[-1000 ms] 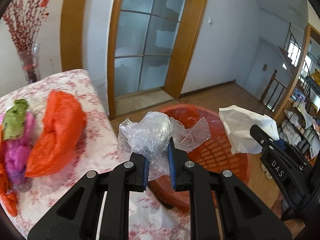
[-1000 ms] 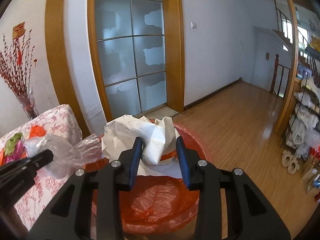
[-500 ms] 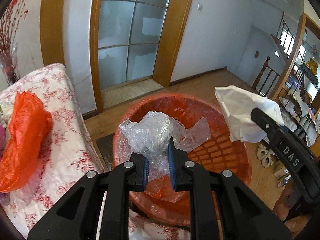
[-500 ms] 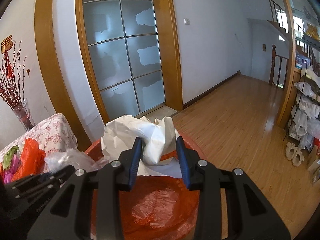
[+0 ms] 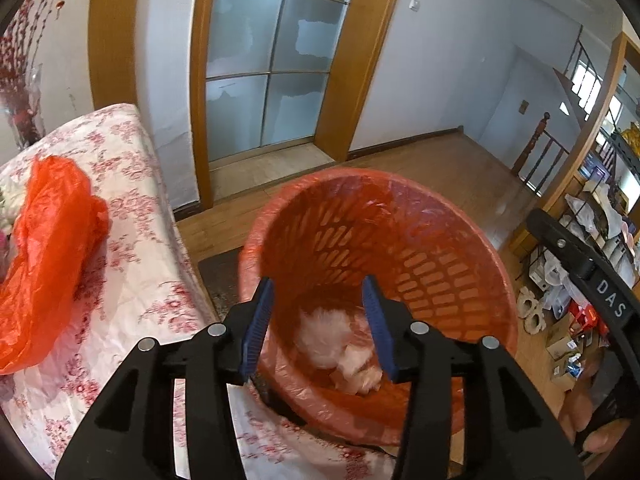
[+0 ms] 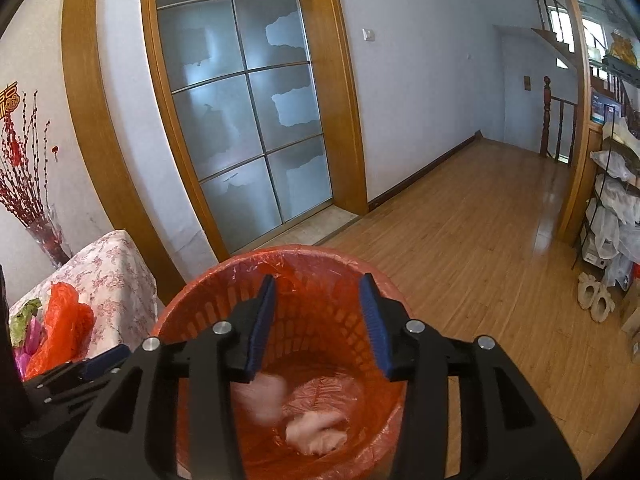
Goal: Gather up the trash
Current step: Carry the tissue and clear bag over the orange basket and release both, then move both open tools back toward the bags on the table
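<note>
An orange slotted waste basket (image 5: 432,248) lined with an orange bag stands on the floor beside the table; its rim (image 6: 224,276) also fills the lower right wrist view. My left gripper (image 5: 318,308) hovers over its mouth, jaws opening, nothing between them. My right gripper (image 6: 318,312) hangs over the same basket, jaws opening and empty too. A blurred clear plastic wad (image 5: 324,340) and crumpled white paper (image 5: 360,372) lie at the bottom, seen again as plastic wad (image 6: 260,396) and paper (image 6: 316,428). An orange plastic bag (image 5: 48,256) rests on the table.
The table with a floral cloth (image 5: 132,280) stands left of the basket, holding green and pink scraps (image 6: 24,332) and a vase of red branches (image 6: 44,236). A glass door (image 5: 276,60) is behind. Wire shelves (image 6: 612,208) and slippers (image 6: 596,300) stand on the wooden floor at right.
Both grippers have opened and let go: the clear plastic wad and the white paper have dropped into the basket. Both hands moved over the basket.
</note>
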`<state>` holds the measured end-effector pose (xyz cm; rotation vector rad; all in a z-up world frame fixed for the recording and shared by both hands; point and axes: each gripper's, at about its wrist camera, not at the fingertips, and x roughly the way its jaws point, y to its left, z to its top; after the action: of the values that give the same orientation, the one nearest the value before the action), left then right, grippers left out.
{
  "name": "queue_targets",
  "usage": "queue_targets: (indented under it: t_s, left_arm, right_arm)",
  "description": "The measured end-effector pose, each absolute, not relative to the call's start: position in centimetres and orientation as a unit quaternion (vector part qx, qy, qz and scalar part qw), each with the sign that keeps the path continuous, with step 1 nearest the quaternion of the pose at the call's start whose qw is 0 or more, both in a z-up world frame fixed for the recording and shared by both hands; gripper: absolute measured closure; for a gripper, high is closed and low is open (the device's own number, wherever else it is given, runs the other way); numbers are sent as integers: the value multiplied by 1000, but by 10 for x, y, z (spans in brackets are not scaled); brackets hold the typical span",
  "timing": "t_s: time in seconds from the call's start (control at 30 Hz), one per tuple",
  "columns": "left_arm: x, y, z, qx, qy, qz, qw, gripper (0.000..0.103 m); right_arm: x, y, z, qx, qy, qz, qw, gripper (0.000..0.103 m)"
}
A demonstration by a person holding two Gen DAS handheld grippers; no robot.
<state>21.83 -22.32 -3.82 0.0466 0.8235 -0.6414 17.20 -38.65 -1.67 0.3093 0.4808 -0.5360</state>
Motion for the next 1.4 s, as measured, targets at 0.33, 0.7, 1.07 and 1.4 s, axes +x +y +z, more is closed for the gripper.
queue_targets:
  t_s: [0.33, 0.7, 1.07, 1.4]
  left_arm:
    - [209, -170, -23, 29, 372, -256, 892, 49]
    - [199, -56, -5, 13, 346, -149, 926, 45]
    - [235, 126, -4, -33, 336, 57, 940, 41]
    - [287, 204, -46, -109, 404, 88, 904, 41]
  right_arm:
    - [165, -365, -10, 126, 235, -255, 929, 55]
    - [172, -299, 2, 94, 239, -199, 946, 41]
    - [197, -215, -1, 56, 261, -118, 956, 39]
    - [225, -152, -8, 20, 282, -68, 957, 39]
